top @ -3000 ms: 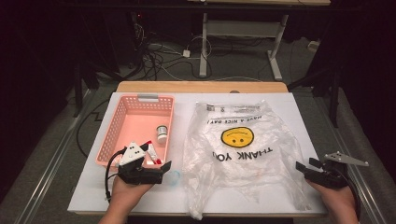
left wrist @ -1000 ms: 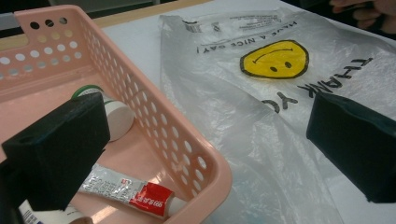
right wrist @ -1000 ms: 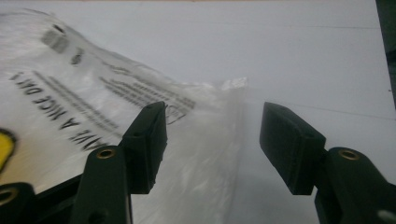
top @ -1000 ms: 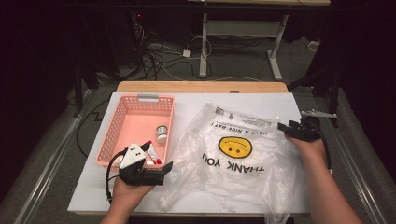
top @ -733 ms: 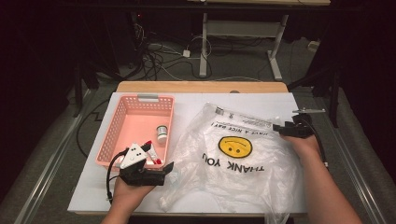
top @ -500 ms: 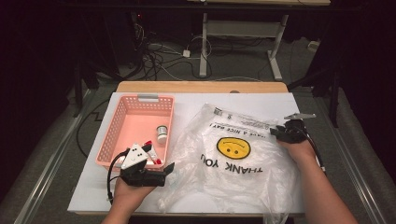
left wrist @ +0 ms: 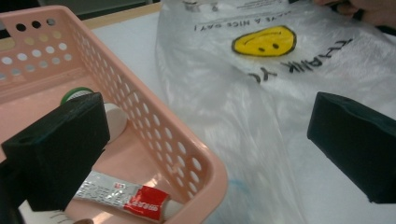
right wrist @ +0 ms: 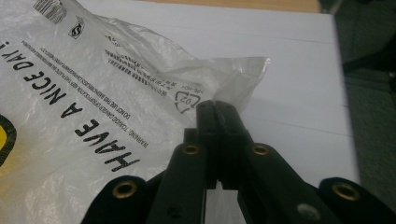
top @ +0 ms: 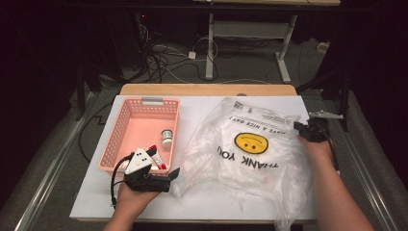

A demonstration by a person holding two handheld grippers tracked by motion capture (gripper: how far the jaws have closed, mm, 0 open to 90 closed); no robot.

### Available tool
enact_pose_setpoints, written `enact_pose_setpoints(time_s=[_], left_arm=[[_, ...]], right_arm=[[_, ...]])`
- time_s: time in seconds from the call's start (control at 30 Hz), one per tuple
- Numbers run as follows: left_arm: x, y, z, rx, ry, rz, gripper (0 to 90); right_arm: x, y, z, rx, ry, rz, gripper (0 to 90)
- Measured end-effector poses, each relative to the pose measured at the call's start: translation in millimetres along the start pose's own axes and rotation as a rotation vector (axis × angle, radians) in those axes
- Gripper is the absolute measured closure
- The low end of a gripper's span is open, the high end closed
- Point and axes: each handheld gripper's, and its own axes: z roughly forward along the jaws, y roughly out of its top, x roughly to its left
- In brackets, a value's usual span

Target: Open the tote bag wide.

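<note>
Looking down from the high view, a clear plastic bag [top: 250,154] with a yellow smiley face lies spread over the right half of the white desk [top: 202,103], its print upside down to the person. The right gripper [top: 302,129] sits at the bag's far right edge, its fingers having just been closing, now pinched on the plastic there. The left gripper [top: 169,176] rests near the front edge of the desk, beside the bag's near left corner and just in front of a pink basket [top: 126,115], which holds a small white jar [top: 167,137] and a red-tipped tube [top: 155,153]. In the left gripper view, the left gripper [left wrist: 219,154] has its fingers [left wrist: 60,149] wide apart with nothing pressed between them; the basket's corner [left wrist: 205,172] and the bag's crumpled edge [left wrist: 243,121] lie in the gap, the tube [left wrist: 128,198] lies in the basket's near corner, and the jar [left wrist: 112,119] sits behind the left finger. In the right gripper view, the right gripper [right wrist: 215,109] has its fingers [right wrist: 205,116] pressed together on a raised fold of the bag [right wrist: 93,93], close to the recycling mark, with the bare desk [right wrist: 299,70] beyond.
</note>
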Motion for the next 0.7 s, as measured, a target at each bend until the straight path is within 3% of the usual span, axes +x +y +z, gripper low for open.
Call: enact_pose_setpoints(time_s=[0.17, 0.2, 0.3, 0.4, 0.47, 0.53, 0.57, 0.7], left_arm=[[4.5, 0.8, -0.5, 0.017, 0.006, -0.003, 0.0], [7.0, -1.7, -5.4, -0.007, 0.005, -0.035, 0.0], [7.6, -4.3, -8.8, -0.009, 0.011, -0.048, 0.0], [8.4, -6.0, -8.8, 0.004, -0.016, -0.068, 0.0], [9.2, -5.9, -12.4, -0.021, -0.017, -0.071, 0.0], [9.2, -6.0, -13.1, -0.030, -0.018, -0.071, 0.0], [8.5, -6.7, -13.5, -0.033, -0.017, -0.052, 0.0], [6.3, -7.8, -13.5, -0.037, -0.012, -0.033, 0.0]], right_arm=[[-32.9, 0.3, -7.9, -0.007, -0.089, 0.058, 90.0], [-35.6, -0.3, -9.5, -0.002, -0.098, 0.066, 90.0], [-41.0, -5.0, -13.7, -0.003, -0.095, 0.096, 89.4], [-38.8, -8.5, -21.7, -0.019, -0.084, 0.110, 69.3], [-35.6, -9.0, -34.6, -0.043, -0.081, 0.105, 58.7], [-29.5, -9.9, -53.4, -0.076, -0.074, 0.072, 56.0], [-26.3, -10.5, -63.8, -0.087, -0.068, 0.058, 55.2], [-9.7, -21.0, -99.5, -0.130, 0.001, 0.036, 54.5]])
